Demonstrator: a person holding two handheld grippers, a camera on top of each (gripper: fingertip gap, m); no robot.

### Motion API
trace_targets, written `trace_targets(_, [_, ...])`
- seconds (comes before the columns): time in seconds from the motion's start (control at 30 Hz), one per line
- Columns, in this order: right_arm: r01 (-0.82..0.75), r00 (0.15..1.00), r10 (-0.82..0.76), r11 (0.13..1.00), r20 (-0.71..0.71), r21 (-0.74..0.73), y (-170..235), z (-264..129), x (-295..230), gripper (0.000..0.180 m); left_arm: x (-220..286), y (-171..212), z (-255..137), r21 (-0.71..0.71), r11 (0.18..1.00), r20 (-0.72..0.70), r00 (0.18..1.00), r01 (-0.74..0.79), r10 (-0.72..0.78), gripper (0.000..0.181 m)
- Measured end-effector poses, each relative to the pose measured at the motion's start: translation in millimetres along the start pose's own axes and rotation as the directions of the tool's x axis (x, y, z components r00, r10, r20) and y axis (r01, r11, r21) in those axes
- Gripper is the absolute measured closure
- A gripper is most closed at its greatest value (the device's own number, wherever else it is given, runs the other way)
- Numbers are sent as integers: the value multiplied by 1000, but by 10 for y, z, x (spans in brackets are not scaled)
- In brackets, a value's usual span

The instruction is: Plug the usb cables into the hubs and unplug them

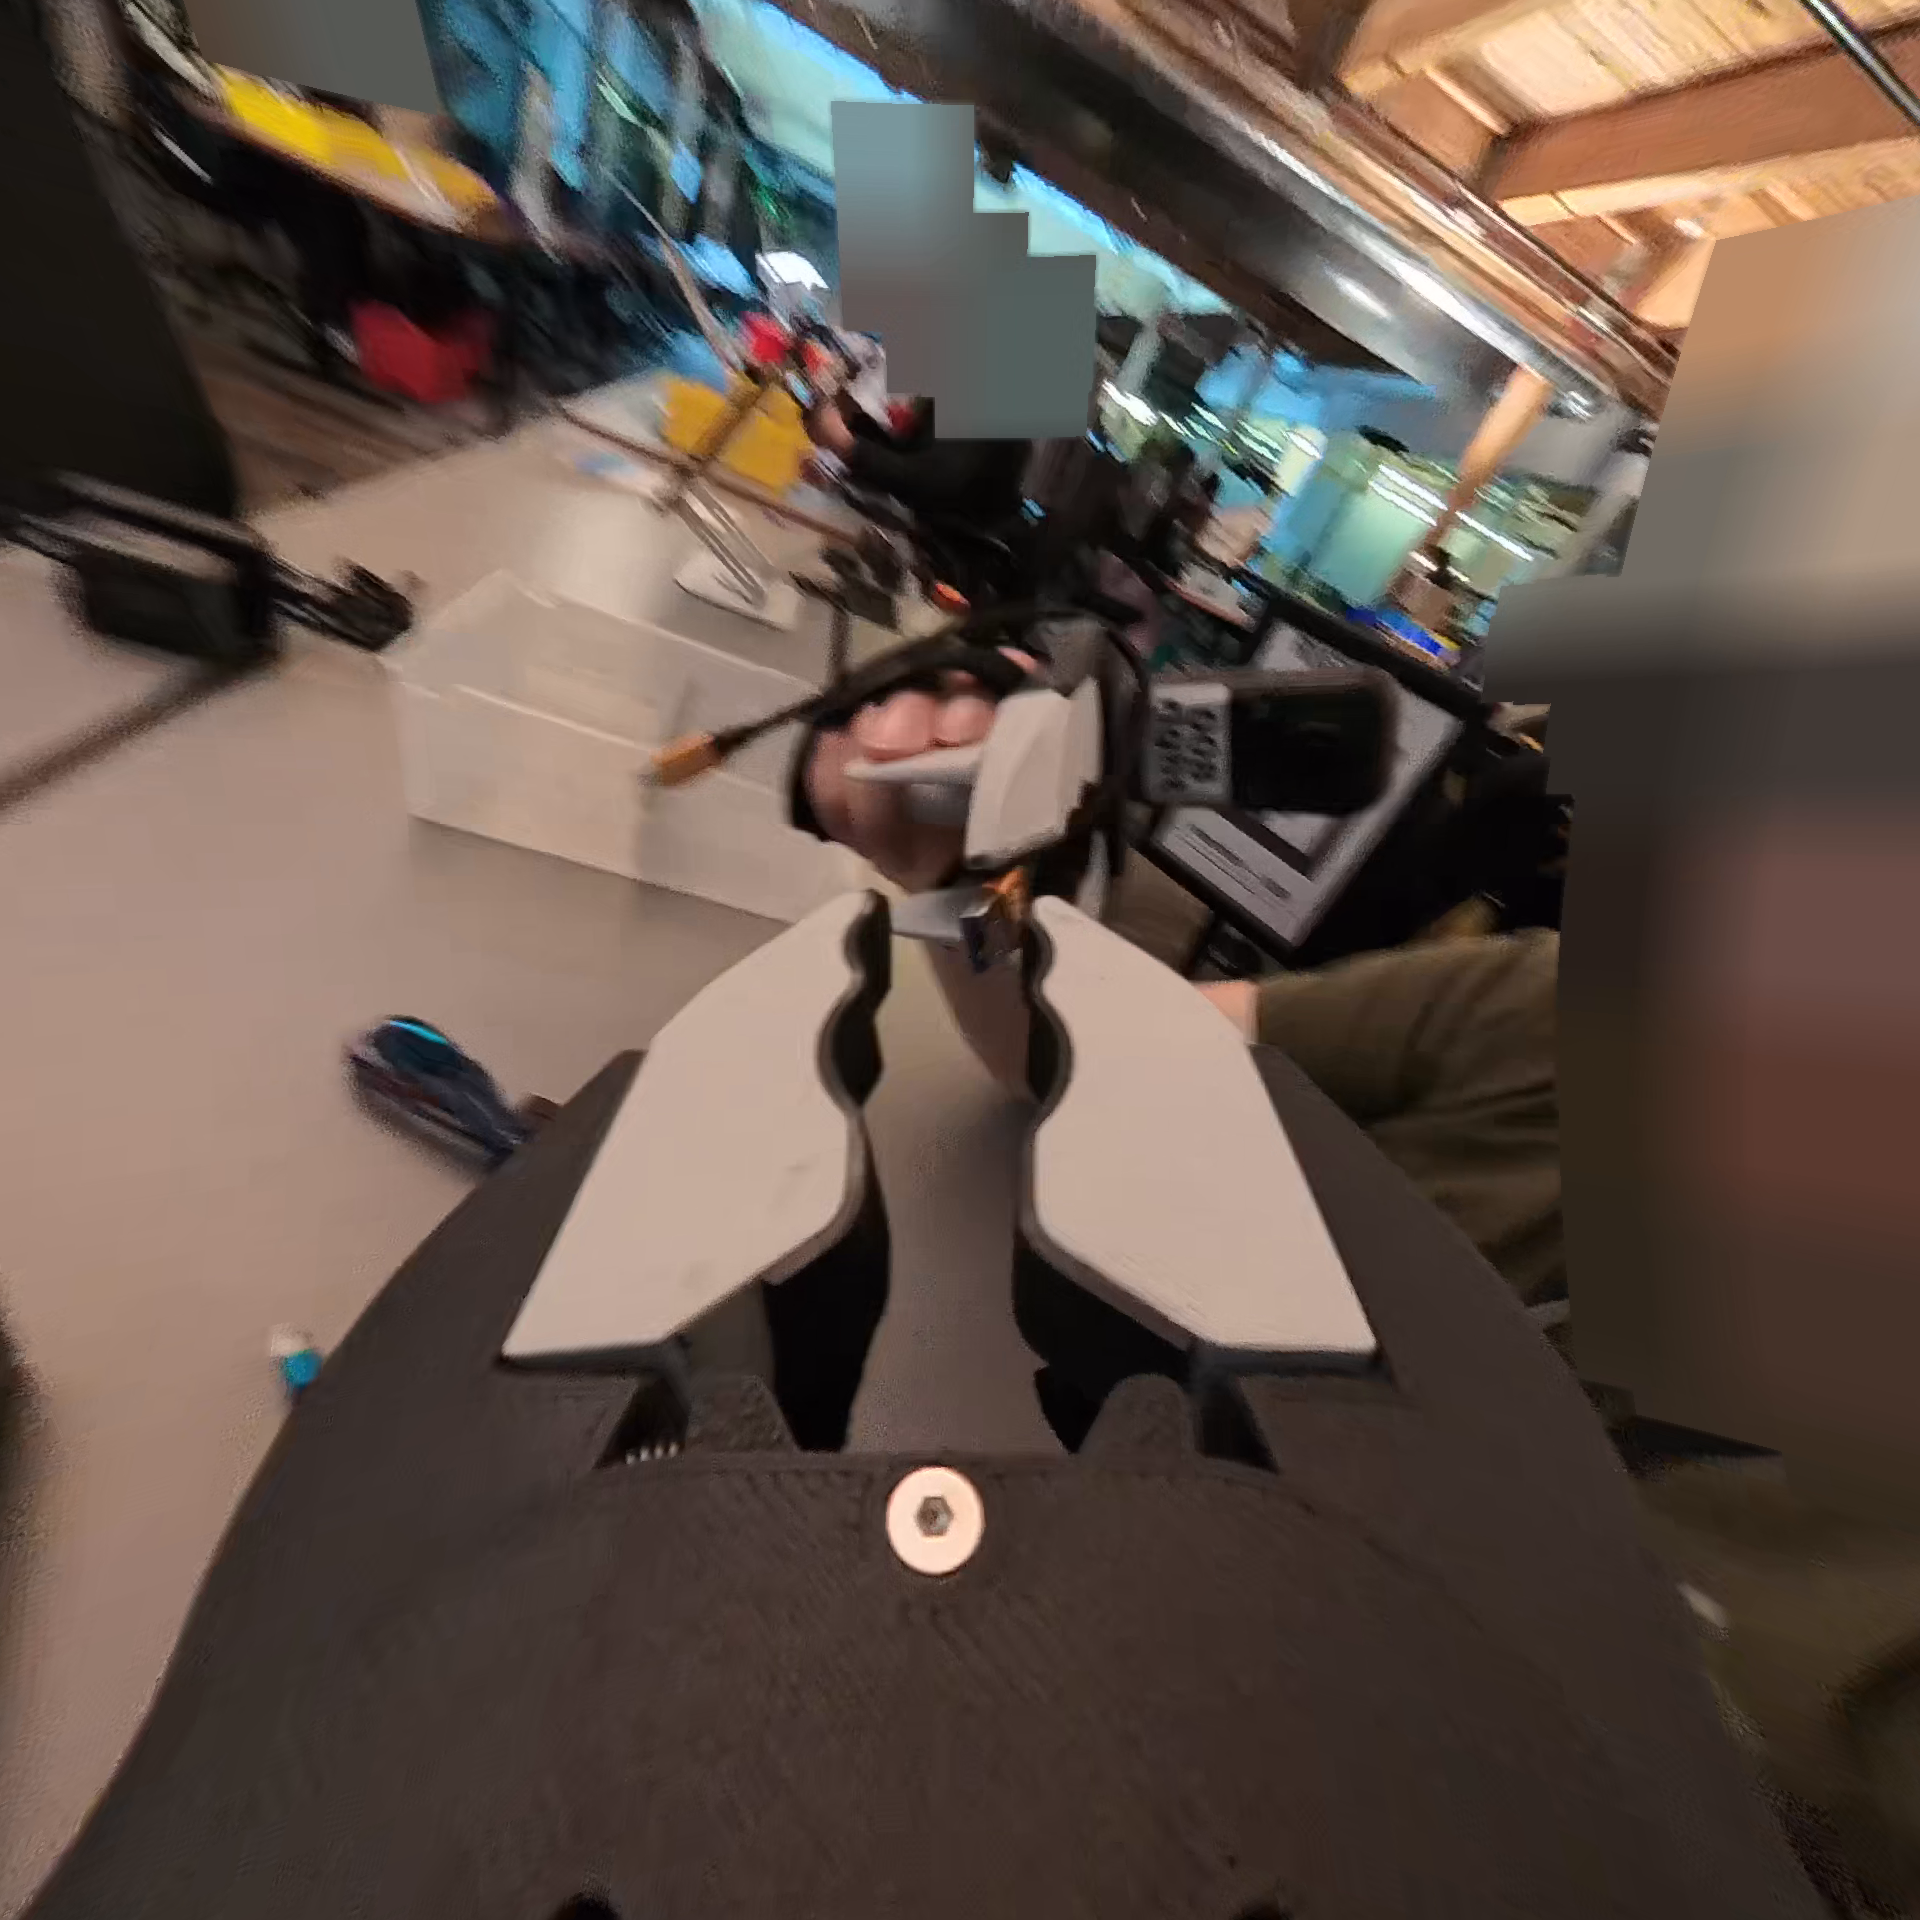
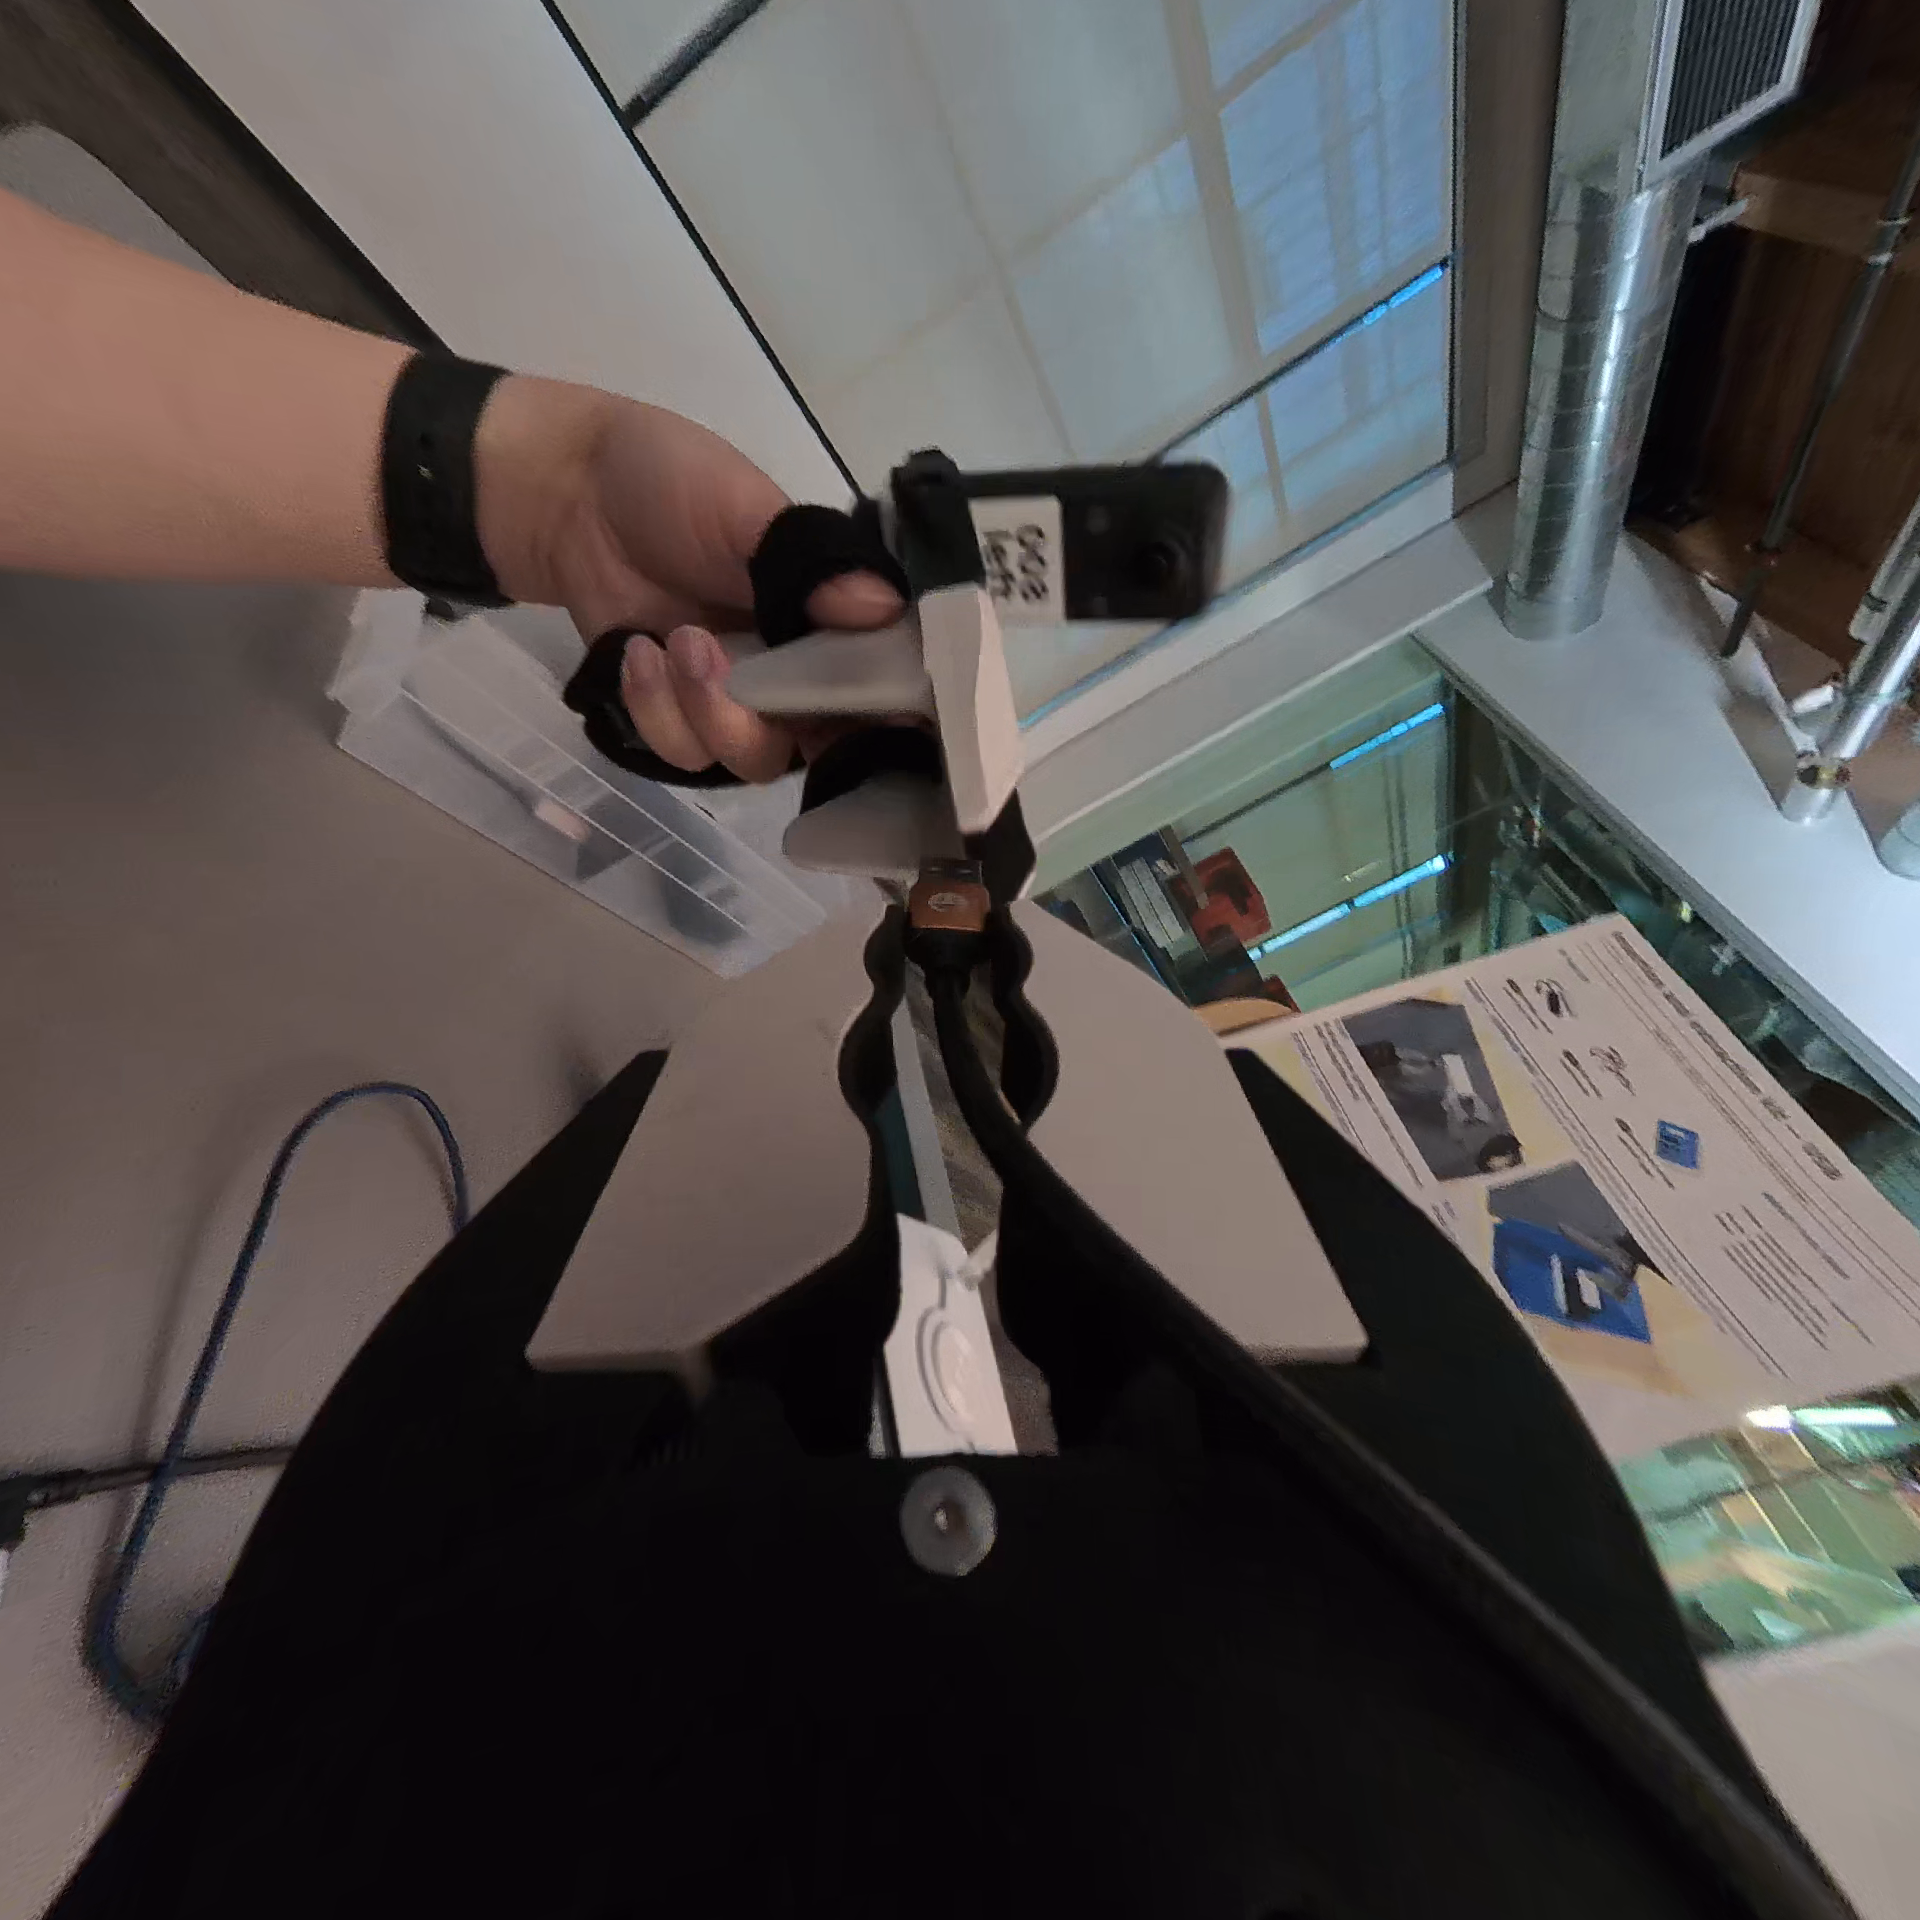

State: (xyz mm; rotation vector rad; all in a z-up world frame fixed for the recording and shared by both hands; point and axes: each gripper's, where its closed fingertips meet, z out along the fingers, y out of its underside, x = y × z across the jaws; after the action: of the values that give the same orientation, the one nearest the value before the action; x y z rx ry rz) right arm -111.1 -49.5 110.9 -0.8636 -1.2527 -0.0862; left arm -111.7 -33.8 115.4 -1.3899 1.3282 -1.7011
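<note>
— Where's the usb cable [image 2: 961, 1049]?

— Black, pinched between the tips of the right tongs [image 2: 948, 920], its bronze-brown plug [image 2: 940, 906] poking out just past them. The cord runs back between the fingers, and a white tag [image 2: 951, 1340] hangs on it.

— And the hub?

— A small grey-and-blue piece [image 1: 951, 925] sits at the tips of the left tongs [image 1: 956, 904], too blurred to tell. The plug points at it.

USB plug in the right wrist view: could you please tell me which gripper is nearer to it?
Right. The right gripper is closed on the USB plug at its fingertips; the left gripper sits just beyond the plug, tip almost meeting it.
</note>
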Motion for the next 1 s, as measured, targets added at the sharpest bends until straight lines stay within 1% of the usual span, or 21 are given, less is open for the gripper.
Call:
trace_targets(0.03, [-3,1000,3,1000,-19,-23,48,-27,56,164,-149,-47,-77,36,999,81,996,-31,28,154])
trace_targets(0.07, [-11,999,9,999,-41,-37,87,-64,123,164,-356,-41,-161,36,997,193,980,-63,55,153])
trace_targets(0.1, [-23,998,20,999,-61,-45,115,-108,188,164,-617,23,-257,-7,996,328,941,-91,89,149])
trace_targets(0.13, [-36,997,33,998,-75,-49,136,-153,246,164,-901,127,-363,-82,991,463,877,-106,132,142])
trace_targets(0.17, [-48,995,43,998,-89,-48,145,-197,300,164,-1161,254,-463,-167,981,567,804,-100,179,136])
trace_targets(0.2, [-56,993,51,997,-103,-44,146,-237,350,164,-1368,397,-525,-248,966,625,749,-75,219,134])
trace_targets(0.23, [-63,992,57,997,-114,-42,145,-272,390,164,-1531,553,-547,-320,947,651,719,-31,244,132])
trace_targets(0.33, [-52,991,44,997,-124,-62,163,-343,449,164,-1949,975,-587,-508,856,680,656,100,327,129])
trace_targets(0.4, [-37,992,27,996,-126,-78,176,-377,466,164,-2195,1220,-670,-624,762,671,617,172,411,125])
trace_targets(0.47, [-34,993,24,996,-119,-84,177,-404,473,164,-2327,1461,-711,-690,680,645,637,248,423,125])
trace_targets(0.57, [-33,992,22,996,-122,-88,184,-431,499,164,-2427,1672,-695,-720,624,619,688,304,380,127])
trace_targets(0.67, [-38,993,27,995,-116,-97,218,-434,508,164,-2477,1859,-771,-759,526,605,712,383,355,132])
trace_targets(0.7, [-40,993,29,994,-115,-100,234,-433,510,164,-2487,1902,-794,-768,498,604,715,403,352,137])
trace_targets(0.8, [-50,994,38,992,-102,-119,299,-417,495,164,-2479,1914,-769,-758,496,610,729,424,309,149])
trace_targets(0.9, [-45,995,32,989,-95,-138,354,-397,481,164,-2430,1939,-783,-753,478,618,735,452,279,151])
trace_targets(1.0, [-48,996,36,989,-86,-143,372,-376,461,164,-2403,1964,-825,-755,461,625,724,466,292,150])
